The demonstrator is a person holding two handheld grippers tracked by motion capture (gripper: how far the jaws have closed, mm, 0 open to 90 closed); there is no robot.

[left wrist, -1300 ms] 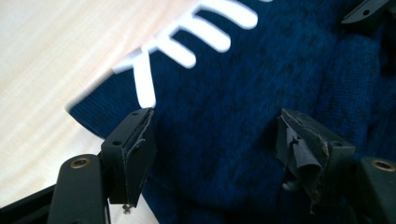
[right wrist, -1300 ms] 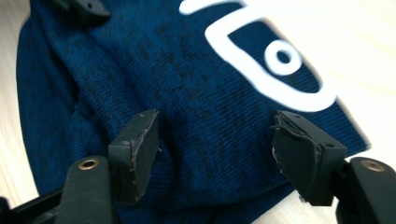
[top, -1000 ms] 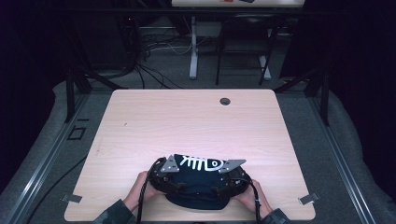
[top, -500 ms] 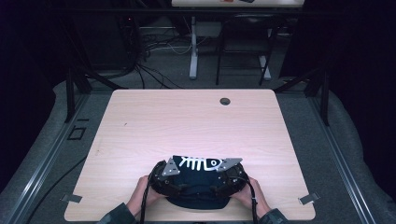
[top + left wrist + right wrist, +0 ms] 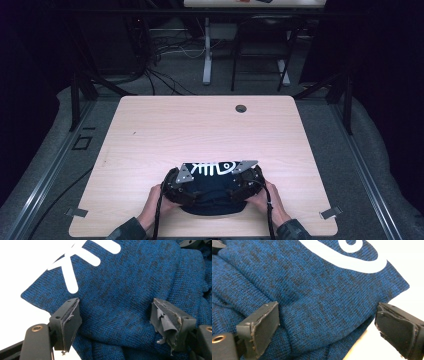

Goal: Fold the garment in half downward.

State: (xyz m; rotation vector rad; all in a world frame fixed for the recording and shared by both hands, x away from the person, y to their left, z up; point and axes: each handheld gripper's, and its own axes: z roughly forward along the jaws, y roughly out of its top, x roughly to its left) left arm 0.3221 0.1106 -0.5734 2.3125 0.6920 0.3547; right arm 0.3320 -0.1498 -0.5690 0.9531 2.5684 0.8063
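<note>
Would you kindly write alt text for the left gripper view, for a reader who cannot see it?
A blue knitted garment with a white printed design lies on a pale table, between the open black jaws of the left hand-held gripper, whose pads are frayed.

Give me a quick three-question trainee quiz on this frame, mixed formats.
1. True or false: the left gripper and the right gripper both have their jaws spread wide over the dark blue knitted garment.
2. Multiple choice: the white print on the garment looks like A) a star, B) a fish skeleton, C) a row of letters.
3. Fill in: the garment lies near the ____ edge of the light wooden table, between the person's hands.

Key: 1 true; 2 B; 3 near (the person's side).
</note>
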